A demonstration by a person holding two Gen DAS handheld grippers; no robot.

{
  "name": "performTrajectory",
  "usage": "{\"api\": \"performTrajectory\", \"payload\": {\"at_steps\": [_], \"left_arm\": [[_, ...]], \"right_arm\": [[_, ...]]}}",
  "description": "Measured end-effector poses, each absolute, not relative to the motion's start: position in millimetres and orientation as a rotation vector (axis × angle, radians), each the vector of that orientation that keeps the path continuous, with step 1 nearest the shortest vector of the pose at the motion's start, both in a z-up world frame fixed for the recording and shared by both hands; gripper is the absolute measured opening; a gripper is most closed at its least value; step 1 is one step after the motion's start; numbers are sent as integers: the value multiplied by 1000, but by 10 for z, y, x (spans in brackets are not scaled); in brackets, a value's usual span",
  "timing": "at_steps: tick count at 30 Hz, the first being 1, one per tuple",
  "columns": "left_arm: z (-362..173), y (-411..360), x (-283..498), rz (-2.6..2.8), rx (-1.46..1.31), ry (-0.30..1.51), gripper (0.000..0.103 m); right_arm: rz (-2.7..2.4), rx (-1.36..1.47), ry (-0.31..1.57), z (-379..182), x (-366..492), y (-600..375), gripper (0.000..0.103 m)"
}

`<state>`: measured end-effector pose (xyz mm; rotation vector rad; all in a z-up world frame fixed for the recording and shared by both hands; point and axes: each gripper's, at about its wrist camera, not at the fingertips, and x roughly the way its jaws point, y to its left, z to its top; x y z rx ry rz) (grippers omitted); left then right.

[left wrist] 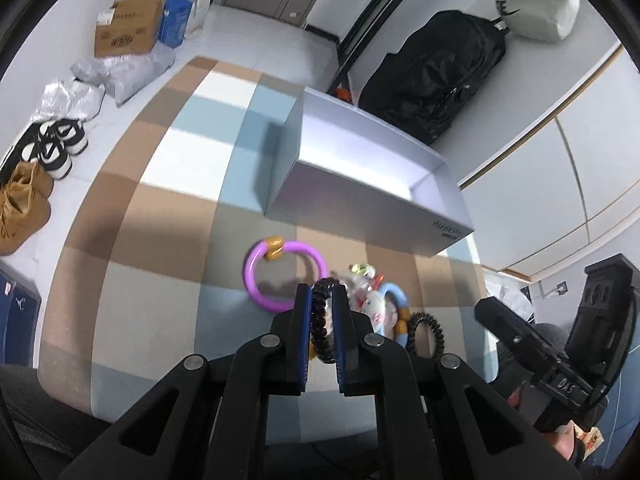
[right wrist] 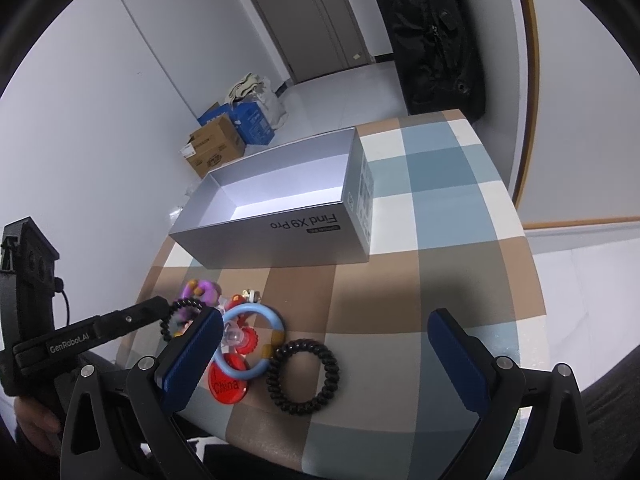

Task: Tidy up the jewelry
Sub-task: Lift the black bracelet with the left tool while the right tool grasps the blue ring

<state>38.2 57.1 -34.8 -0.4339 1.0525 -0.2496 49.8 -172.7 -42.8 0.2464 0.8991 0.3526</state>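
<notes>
checkered worktop (right wrist: 440, 264) carries one open grey box (right wrist: 280, 200), nothing visible inside. right claw (right wrist: 326, 344) spread wide, holding nothing, hovering over jewelry heap at worktop's near edge. left claw (left wrist: 322, 320) clamped tight on one black spiral hair tie (left wrist: 320, 332), lifted just above heap. second black spiral hair tie (right wrist: 304, 376) lies flat on worktop, touching blue ring (right wrist: 250, 344). one purple ring (left wrist: 280, 276) with gold bead beside heap. one red "china" tag (right wrist: 228, 388) under blue ring.

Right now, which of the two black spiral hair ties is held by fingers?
The black spiral hair tie clamped in the left gripper; the other spiral tie lies free on the checked cloth.
</notes>
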Motion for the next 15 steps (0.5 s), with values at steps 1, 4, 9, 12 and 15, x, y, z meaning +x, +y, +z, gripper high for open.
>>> {"api": "performTrajectory", "payload": {"at_steps": [1, 4, 9, 12, 15], "left_arm": [[-360, 577, 385, -237, -430, 1063, 6], [-357, 616, 344, -226, -450, 1071, 6], [-353, 562, 315, -224, -419, 1086, 6], [-400, 568, 323, -197, -418, 1112, 20], [-463, 613, 330, -171, -440, 1149, 39]], "right_arm": [[354, 245, 898, -427, 494, -1725, 103], [358, 247, 897, -426, 487, -1722, 103], [359, 259, 898, -428, 495, -1723, 103], [364, 262, 902, -424, 496, -1719, 103], [368, 259, 899, -410, 489, -1712, 103]]}}
